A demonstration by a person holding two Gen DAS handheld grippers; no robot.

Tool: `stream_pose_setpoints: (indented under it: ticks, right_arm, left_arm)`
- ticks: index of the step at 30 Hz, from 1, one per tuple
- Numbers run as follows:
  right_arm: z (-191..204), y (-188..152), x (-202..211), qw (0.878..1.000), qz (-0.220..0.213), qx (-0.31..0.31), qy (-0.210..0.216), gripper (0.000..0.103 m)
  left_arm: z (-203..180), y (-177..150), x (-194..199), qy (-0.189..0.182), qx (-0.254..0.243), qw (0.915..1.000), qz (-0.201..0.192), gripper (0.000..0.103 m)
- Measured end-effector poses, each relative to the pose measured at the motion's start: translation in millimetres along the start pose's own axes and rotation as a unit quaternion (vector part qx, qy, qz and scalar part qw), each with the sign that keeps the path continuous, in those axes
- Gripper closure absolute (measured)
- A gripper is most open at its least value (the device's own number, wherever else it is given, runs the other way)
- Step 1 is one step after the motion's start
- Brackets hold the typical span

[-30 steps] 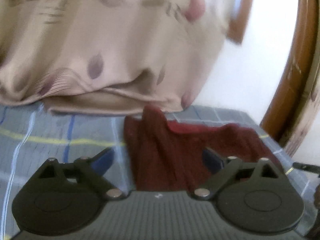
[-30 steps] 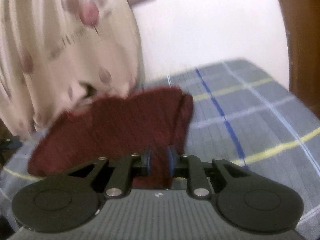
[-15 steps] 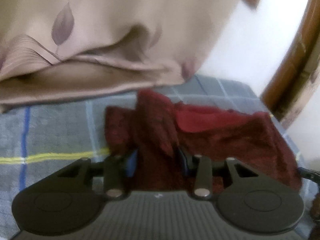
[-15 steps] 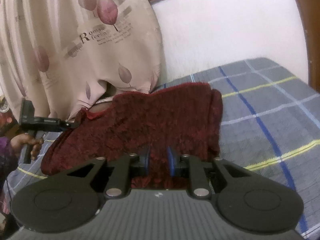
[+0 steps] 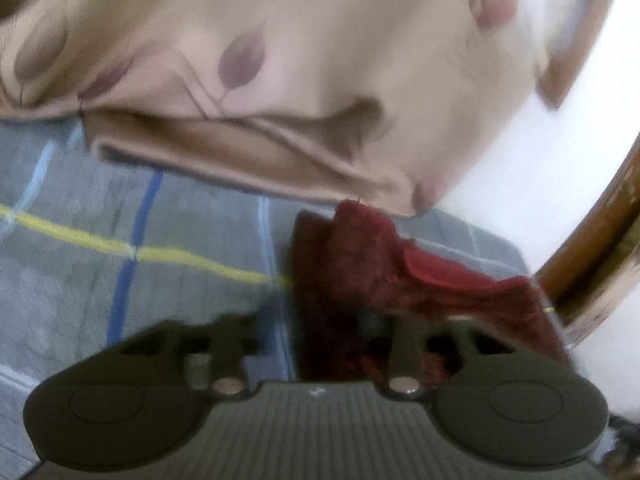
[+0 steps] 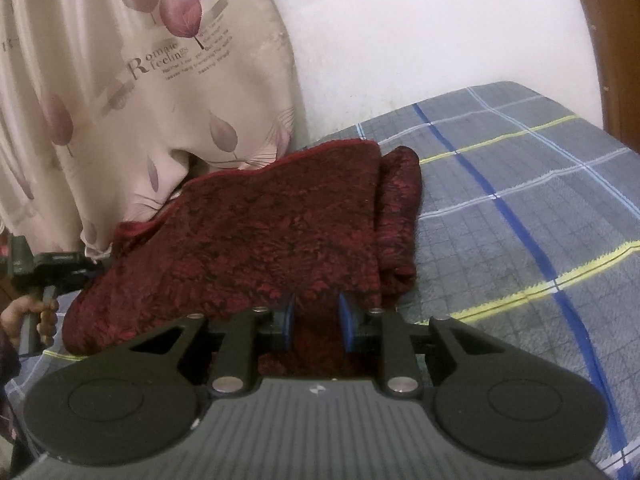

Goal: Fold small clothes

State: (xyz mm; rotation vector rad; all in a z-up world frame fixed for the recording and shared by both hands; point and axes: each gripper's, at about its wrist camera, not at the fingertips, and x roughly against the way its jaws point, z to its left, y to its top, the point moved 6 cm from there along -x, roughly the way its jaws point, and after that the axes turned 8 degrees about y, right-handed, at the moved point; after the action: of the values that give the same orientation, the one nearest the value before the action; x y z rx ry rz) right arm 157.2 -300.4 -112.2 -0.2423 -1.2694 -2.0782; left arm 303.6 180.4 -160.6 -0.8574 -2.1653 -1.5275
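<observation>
A dark red patterned garment (image 6: 248, 240) lies folded on the grey plaid bed sheet (image 6: 520, 200), with a narrower fold along its right side. My right gripper (image 6: 317, 322) is at its near edge. Cloth fills the gap between the blue pads (image 6: 288, 320), and the jaws are opening. In the blurred left wrist view the garment (image 5: 360, 248) lies at the centre right. My left gripper (image 5: 316, 320) is open and widening: its left finger is over bare sheet, its right finger over the cloth. From the right wrist view the left gripper (image 6: 90, 266), held by a hand (image 6: 28, 312), sits at the garment's left end.
A beige leaf-print curtain (image 6: 120, 80) hangs down onto the bed just behind the garment. A white wall (image 6: 440, 40) stands behind, and a brown wooden frame (image 5: 592, 240) rises at the right. Bare plaid sheet (image 5: 120, 240) stretches left of the garment.
The garment came down from a raised spread to lie flat on the bed. My left gripper closed on its end half a second ago and has since widened. The right pads stand slightly farther apart.
</observation>
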Motion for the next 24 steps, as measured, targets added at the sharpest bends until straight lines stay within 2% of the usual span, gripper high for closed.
stream_pose_setpoints:
  ticks: [1,4,6,10,15,20,24]
  right_arm:
    - [1.6,-0.1,1.1,1.000,-0.003,0.002,0.002,0.074]
    - [6.2,1.6,5.3,1.000,-0.015,0.002,0.009,0.070]
    - [8.0,1.9,8.8,1.000,-0.021,0.001,0.013,0.068]
    - [9.4,3.1,14.8,0.999,-0.032,-0.005,0.020,0.067]
    - [15.7,19.9,22.6,0.998,-0.058,-0.005,0.029,0.067]
    - [26.9,37.7,10.0,0.998,-0.053,0.004,0.041,0.067]
    - [50.2,50.2,-15.1,0.996,-0.047,0.020,0.076,0.053]
  left_arm:
    - [-1.4,3.6,0.0,0.005,-0.001,1.0000,-0.005,0.016]
    - [-0.1,13.3,8.1,-0.007,0.012,0.9997,-0.021,0.014]
    - [2.5,16.0,5.7,-0.005,0.014,0.9998,-0.012,0.010]
    - [-0.4,5.7,-12.3,-0.017,-0.006,0.9992,0.036,0.010]
    - [-10.9,-10.2,-35.4,-0.062,-0.013,0.9948,0.080,0.010]
    - [-23.3,-15.2,-44.5,-0.095,-0.050,0.9917,0.072,0.010]
    - [-21.4,-13.2,-46.2,-0.120,-0.064,0.9878,0.076,0.010]
